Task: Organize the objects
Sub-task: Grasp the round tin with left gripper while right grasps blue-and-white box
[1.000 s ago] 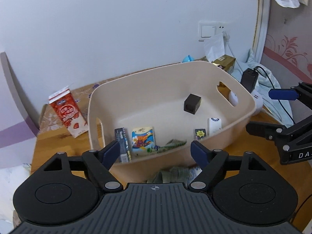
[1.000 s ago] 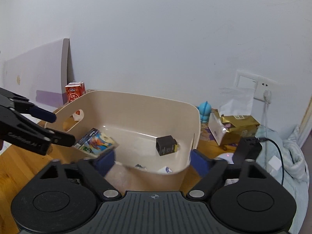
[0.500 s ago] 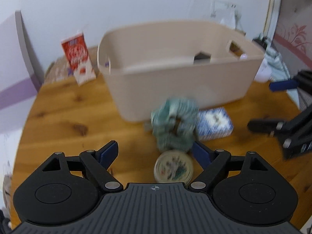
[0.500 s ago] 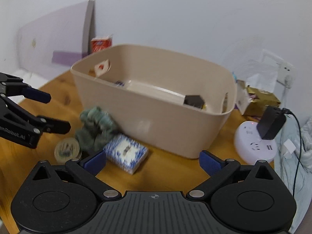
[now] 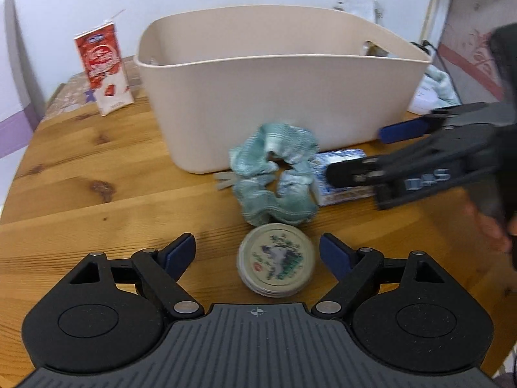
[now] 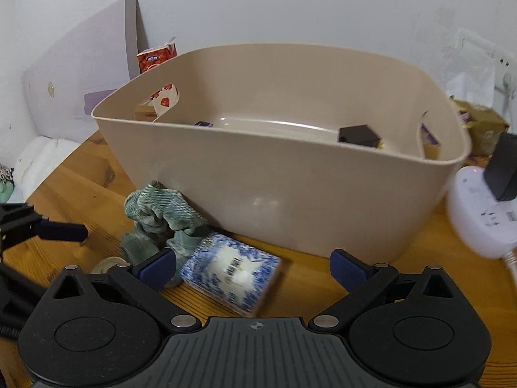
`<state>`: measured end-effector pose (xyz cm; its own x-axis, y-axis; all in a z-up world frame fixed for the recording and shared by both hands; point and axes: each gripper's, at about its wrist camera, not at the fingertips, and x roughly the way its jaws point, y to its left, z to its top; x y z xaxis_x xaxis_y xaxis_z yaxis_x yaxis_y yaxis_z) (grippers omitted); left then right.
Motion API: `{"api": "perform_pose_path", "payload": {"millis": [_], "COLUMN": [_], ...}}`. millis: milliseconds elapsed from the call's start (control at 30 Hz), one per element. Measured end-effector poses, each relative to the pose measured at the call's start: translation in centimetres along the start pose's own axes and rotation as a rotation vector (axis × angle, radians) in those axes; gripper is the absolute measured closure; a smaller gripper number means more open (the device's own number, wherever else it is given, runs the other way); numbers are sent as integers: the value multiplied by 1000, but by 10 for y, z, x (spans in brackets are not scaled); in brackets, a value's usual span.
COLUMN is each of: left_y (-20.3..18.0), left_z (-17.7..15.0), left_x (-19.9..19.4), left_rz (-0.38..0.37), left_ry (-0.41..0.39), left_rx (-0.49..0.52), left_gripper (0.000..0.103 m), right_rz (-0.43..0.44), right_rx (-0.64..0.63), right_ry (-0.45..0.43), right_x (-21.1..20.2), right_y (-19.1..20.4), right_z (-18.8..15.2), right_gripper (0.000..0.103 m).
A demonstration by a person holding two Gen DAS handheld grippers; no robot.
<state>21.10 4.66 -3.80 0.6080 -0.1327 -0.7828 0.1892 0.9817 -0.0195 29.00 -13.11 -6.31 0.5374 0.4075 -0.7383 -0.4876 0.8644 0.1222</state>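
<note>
A round tin [image 5: 276, 260] with a printed lid lies flat on the wooden tabletop [image 5: 97, 194], close to its near edge. The left gripper [image 5: 257, 253] stands over it with jaws spread wide; the tin lies between the two blue pads, and neither pad touches it. These jaws have just been opening.

Just behind the tin, touching its far rim, lies a crumpled green scrunchie [image 5: 274, 184]. Beside the scrunchie, on the right as seen from the left wrist, lies a blue-and-white patterned box [image 6: 231, 271], flat on the wood. The right gripper [image 6: 253, 266] is lowered over this box with jaws at full spread; the box lies between the pads, nearer the left one, with no pad pressing on it. These jaws have likewise just been opening. A hand [image 5: 491, 226] shows behind the right gripper, blurred.

Directly behind these three items stands a beige plastic bin [image 5: 284, 97], occupying the middle of the tabletop. The scrunchie rests against its near wall. Inside the bin a small black cube [image 6: 358, 135] is visible near the right end, and a dark item at the left end is too hidden to identify.

A red and white milk carton [image 5: 105, 68] stands upright near the far left corner of the tabletop, apart from the bin. At the right edge sits a white power strip [image 6: 481, 213] with a black adapter [image 6: 502, 174] plugged in. A gold box [image 6: 481, 129] stands behind it by the wall.
</note>
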Motion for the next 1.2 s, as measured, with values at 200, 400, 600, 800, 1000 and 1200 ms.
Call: {"api": "perform_pose_path", "payload": {"millis": [200, 400, 600, 800, 1000, 1200], "left_y": [-7, -10, -7, -4, 2, 2], "left_z": [0, -2, -1, 4, 10, 9], "left_x": [16, 22, 23, 26, 27, 21], "left_rz": [9, 8, 4, 10, -8, -20], "left_ry": [31, 45, 33, 39, 55, 74], "left_rx": [10, 34, 33, 31, 29, 19], "left_gripper": [20, 33, 36, 39, 50, 50], "right_rz": [-15, -62, -117, -144, -160, -173], "right_rx": [6, 0, 8, -33, -11, 2], "right_ry": [41, 29, 27, 31, 14, -2], "right_x": [22, 21, 6, 9, 11, -8], "right_y": [2, -4, -15, -3, 5, 5], "right_z": [-1, -7, -15, -13, -24, -35], "right_gripper": [0, 0, 0, 0, 38, 41]}}
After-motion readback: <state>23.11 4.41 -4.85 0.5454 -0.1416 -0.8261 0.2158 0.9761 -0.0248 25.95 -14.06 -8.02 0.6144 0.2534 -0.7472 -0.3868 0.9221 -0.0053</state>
